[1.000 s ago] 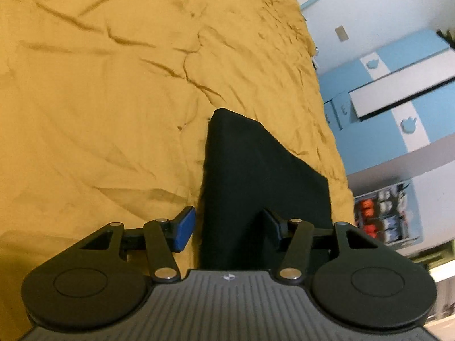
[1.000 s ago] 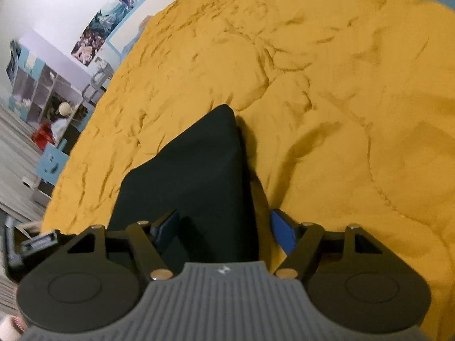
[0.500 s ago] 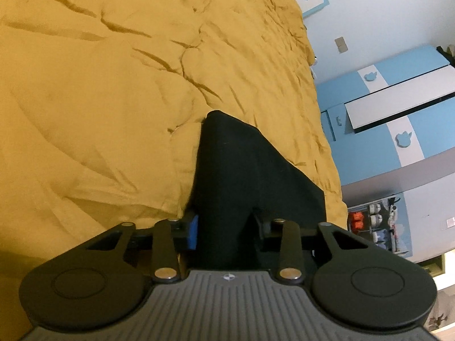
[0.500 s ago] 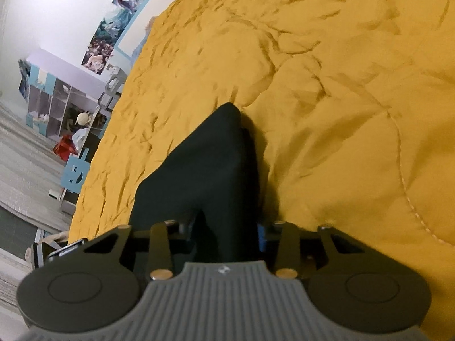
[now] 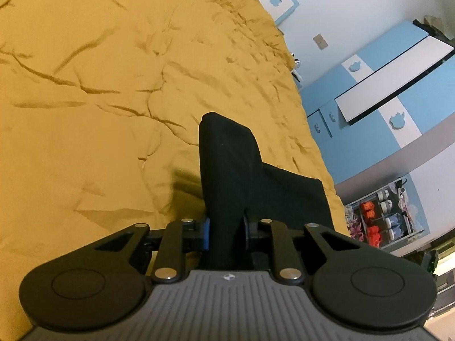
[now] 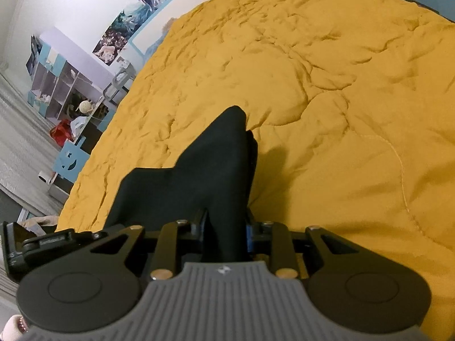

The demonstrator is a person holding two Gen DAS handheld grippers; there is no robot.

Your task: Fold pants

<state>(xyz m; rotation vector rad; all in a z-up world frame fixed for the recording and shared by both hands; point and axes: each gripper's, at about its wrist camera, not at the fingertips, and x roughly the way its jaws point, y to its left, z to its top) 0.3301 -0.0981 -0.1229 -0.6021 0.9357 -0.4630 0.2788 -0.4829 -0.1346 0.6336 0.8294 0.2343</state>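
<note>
The black pants (image 5: 227, 170) lie folded on a mustard-yellow bedspread (image 5: 85, 113). My left gripper (image 5: 226, 231) has its jaws still closing, and its blue pads press a bunched near edge of the fabric, which rises off the bed toward the camera. In the right wrist view the pants (image 6: 210, 170) run from the bedspread (image 6: 341, 113) up into my right gripper (image 6: 226, 231), whose jaws are also closing, pinching the cloth between the pads. The far corner of the pants still rests on the bed in both views.
A blue and white wardrobe (image 5: 398, 85) and a shelf of small items (image 5: 381, 221) stand past the bed's right edge. On the other side are a cubby shelf (image 6: 57, 85), posters (image 6: 136, 14) on the wall and a grey floor (image 6: 17, 142).
Both grippers went from wide open around the pants' edge to pinching it. Both then rose, lifting the near edge of the fabric off the bedspread.
</note>
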